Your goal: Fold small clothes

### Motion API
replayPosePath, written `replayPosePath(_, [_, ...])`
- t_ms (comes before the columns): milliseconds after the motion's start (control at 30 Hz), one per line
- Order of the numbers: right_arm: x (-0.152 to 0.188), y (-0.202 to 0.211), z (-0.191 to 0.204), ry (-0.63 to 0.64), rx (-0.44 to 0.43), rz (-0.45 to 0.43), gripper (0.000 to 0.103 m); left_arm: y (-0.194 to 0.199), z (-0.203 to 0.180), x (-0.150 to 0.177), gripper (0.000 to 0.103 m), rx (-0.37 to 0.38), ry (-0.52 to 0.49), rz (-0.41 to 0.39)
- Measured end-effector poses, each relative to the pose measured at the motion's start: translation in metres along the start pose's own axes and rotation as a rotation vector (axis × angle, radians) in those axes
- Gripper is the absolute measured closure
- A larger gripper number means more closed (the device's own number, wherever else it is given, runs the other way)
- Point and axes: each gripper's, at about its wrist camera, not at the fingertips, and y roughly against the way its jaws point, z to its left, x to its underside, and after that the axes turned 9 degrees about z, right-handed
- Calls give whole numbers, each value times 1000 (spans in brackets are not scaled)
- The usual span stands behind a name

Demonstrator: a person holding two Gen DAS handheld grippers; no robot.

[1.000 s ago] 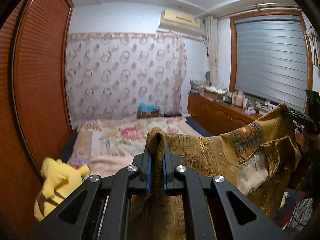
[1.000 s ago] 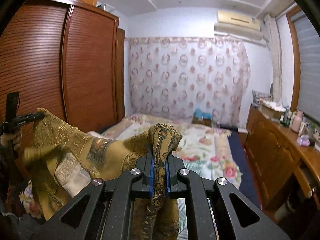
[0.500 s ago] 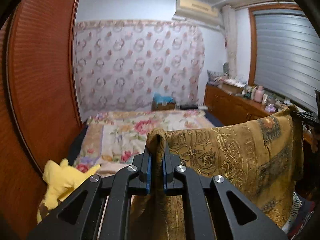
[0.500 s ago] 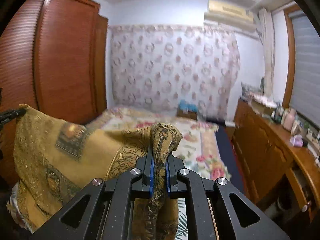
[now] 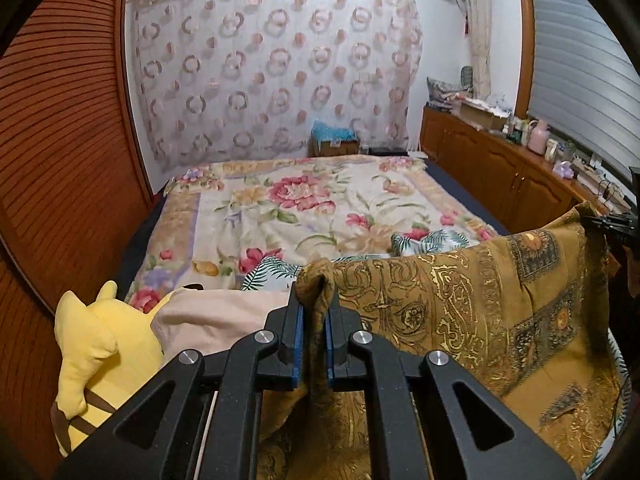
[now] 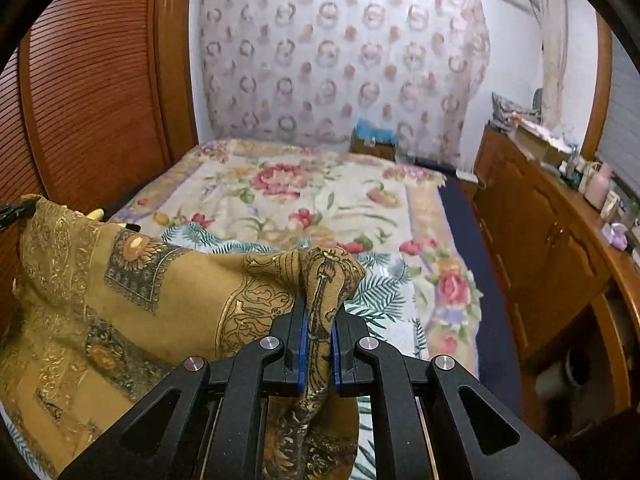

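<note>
A mustard-gold patterned garment [image 5: 460, 308] hangs stretched between my two grippers above the near end of the bed. My left gripper [image 5: 315, 312] is shut on one bunched corner of it. My right gripper [image 6: 319, 312] is shut on the other corner; the cloth [image 6: 120, 300] spreads away to the left. The right gripper also shows in the left wrist view [image 5: 612, 226] at the far right. A leaf-print garment [image 6: 384, 280] lies on the bed under the held cloth, partly hidden.
A floral bedspread [image 5: 304, 204] covers the bed ahead. A yellow plush toy [image 5: 92, 356] and a beige cloth [image 5: 224, 312] lie at the near left. A wooden wardrobe [image 6: 92, 92] stands left, a cluttered low wooden cabinet [image 6: 552, 220] right.
Both grippers have tilted and come down towards the bed with the garment. The cloth, folded and slack a second ago, now hangs spread flat between them.
</note>
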Motion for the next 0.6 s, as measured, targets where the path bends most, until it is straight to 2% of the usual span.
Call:
replayPosePath(100, [-15, -6, -7, 0, -7, 28, 94, -11, -2, -3, 91, -7, -11, 26])
replayPosePath(167, [-26, -7, -18, 6, -10, 47, 81, -15, -1, -1, 76, -3, -16, 36])
replayPosePath(200, [-28, 0, -34, 12, -3, 55, 77, -16, 0, 2, 71, 4, -17, 41])
replayPosePath(233, [-30, 3, -34, 17, 4, 60, 69, -17, 0, 4, 65, 9, -19, 44])
replayPosePath(267, [-32, 7, -38, 18, 3, 62, 57, -17, 0, 8, 60, 14, -23, 51])
replayPosePath(333, [-29, 6, -40, 23, -3, 61, 46, -20, 0, 13, 56, 25, -26, 71])
replayPosePath(400, [-20, 7, -41, 23, -8, 68, 43, -21, 0, 23, 50, 44, -12, 103])
replayPosePath(433, [-17, 6, -40, 22, -16, 80, 43, -21, 0, 29, 44, 53, -6, 112])
replayPosePath(467, [-12, 5, -40, 23, -24, 90, 43, -20, 0, 37, 32, 62, 0, 121])
replayPosePath(500, [-7, 5, -39, 25, -34, 99, 43, -20, -1, 41, 28, 66, 3, 125])
replayPosePath(600, [4, 5, -39, 33, -51, 126, 43, -15, -2, 60, 26, 70, 16, 143])
